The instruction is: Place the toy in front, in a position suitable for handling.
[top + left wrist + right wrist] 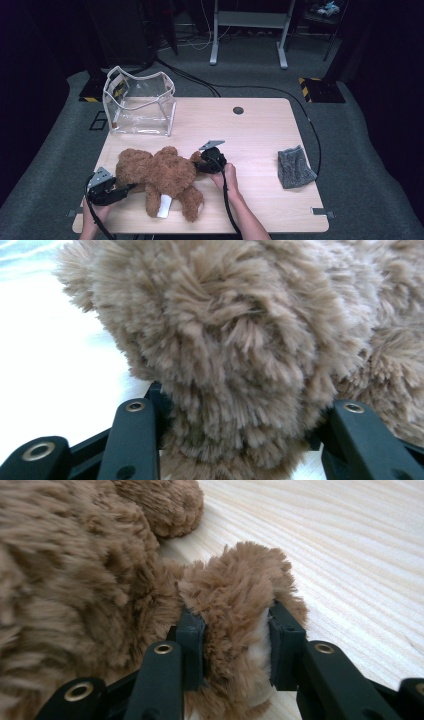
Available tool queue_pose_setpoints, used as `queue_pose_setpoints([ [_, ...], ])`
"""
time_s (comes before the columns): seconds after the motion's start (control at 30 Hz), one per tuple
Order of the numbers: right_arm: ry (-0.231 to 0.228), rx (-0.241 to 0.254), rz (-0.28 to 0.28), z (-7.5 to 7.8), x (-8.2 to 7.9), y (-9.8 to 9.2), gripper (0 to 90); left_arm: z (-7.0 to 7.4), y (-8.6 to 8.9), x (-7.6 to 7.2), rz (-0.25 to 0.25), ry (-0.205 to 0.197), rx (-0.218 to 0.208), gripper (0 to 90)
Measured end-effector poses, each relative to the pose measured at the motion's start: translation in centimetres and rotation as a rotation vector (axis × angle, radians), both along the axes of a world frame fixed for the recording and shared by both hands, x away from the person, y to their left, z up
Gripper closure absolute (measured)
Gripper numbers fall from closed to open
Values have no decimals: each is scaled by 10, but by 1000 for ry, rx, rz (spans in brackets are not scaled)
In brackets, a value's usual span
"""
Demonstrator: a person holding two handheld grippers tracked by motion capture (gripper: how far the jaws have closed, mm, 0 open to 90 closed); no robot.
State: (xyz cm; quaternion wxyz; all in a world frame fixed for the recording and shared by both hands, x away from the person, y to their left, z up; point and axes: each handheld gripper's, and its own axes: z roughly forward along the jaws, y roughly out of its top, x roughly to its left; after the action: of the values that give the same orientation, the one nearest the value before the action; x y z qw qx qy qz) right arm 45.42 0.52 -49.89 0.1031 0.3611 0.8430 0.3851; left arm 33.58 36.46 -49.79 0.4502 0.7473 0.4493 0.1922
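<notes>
A brown teddy bear (165, 175) lies on the wooden table (255, 135) near its front left. My left gripper (131, 188) comes in from the bear's left side. In the left gripper view its jaws (240, 410) sit on both sides of a thick furry limb (225, 330) and press into the fur. My right gripper (200, 162) reaches the bear from the right. In the right gripper view the pads (235, 635) squeeze a small furry paw (235, 590) beside the bear's body (75, 580).
A clear plastic bag (140, 107) with a white rim stands open at the table's back left. A folded grey cloth (295, 167) lies near the right edge. A round cable hole (238, 110) sits at the back middle.
</notes>
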Motion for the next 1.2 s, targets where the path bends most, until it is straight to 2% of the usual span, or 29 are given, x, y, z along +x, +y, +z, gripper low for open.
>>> queue_pose_setpoints([
  [0.07,-13,7,4,0,-1,-2,669,0,-1,0,3,-7,-19,538],
  [0.3,-31,31,-19,10,-5,-8,684,5,-4,1,-12,-6,-31,574],
  [0.4,-30,40,-27,17,-7,-12,685,8,-6,2,-15,-9,-52,577],
  [0.57,-48,60,-41,31,-8,-22,687,18,-12,4,-25,-28,-73,580],
  [0.67,-68,67,-49,40,-8,-27,687,24,-15,7,-38,-27,-86,580],
  [0.7,-66,69,-56,44,-8,-29,687,25,-17,8,-35,-41,-92,580],
  [0.73,-73,72,-61,46,-7,-31,687,27,-19,9,-42,-27,-97,580],
  [1.2,-116,53,-122,84,-2,-66,687,45,-52,31,-87,-41,-128,578],
])
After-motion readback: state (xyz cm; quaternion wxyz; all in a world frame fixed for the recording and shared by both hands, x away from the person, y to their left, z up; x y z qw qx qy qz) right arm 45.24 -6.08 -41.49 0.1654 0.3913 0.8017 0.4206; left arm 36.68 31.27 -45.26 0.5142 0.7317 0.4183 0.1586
